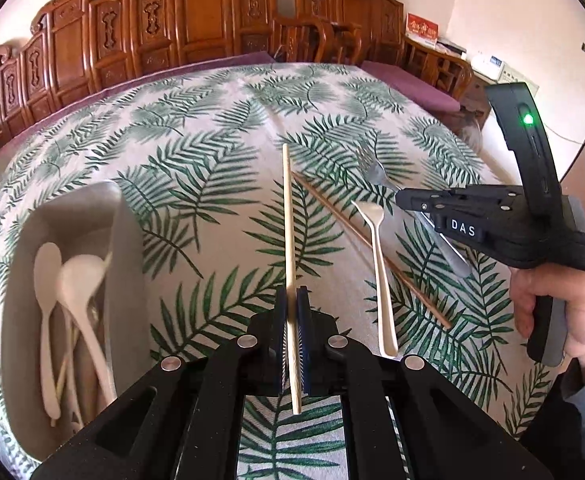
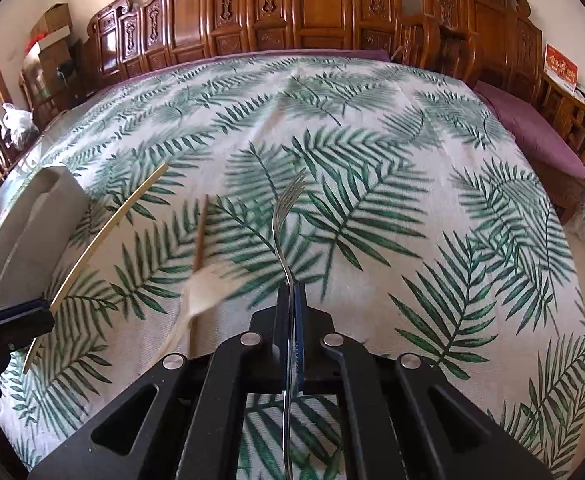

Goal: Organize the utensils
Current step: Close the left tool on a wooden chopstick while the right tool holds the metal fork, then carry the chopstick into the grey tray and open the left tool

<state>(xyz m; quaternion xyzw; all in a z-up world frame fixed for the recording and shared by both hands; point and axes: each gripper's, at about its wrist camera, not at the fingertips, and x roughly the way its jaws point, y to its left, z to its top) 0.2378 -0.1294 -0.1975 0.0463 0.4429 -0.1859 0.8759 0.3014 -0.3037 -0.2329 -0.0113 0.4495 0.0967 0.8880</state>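
left gripper [image 1: 292, 300] pinching pale chopstick [image 1: 288, 220] | right gripper [image 2: 291, 300] pinching steel fork [image 2: 286, 216]

Left wrist view: looked forward along its fingers, close above the leaf-print tablecloth [image 1: 212, 128], carved wooden chairs [image 1: 196, 12] beyond. Right wrist view: same heading, further right. Shared: tablecloth [image 2: 372, 120], chairs [image 2: 312, 4], white container [image 1: 92, 208] [image 2: 44, 208]

Right gripper [image 2: 291, 300] is clamped on a metal fork [image 2: 288, 216], tines pointing away over the leaf-print tablecloth [image 2: 412, 208]. At lower left, a white spoon [image 2: 200, 292] lies across a brown chopstick [image 2: 200, 236]. At far left, the left gripper [image 2: 32, 316] holds a pale chopstick [image 2: 108, 228] beside a white container [image 2: 40, 224].
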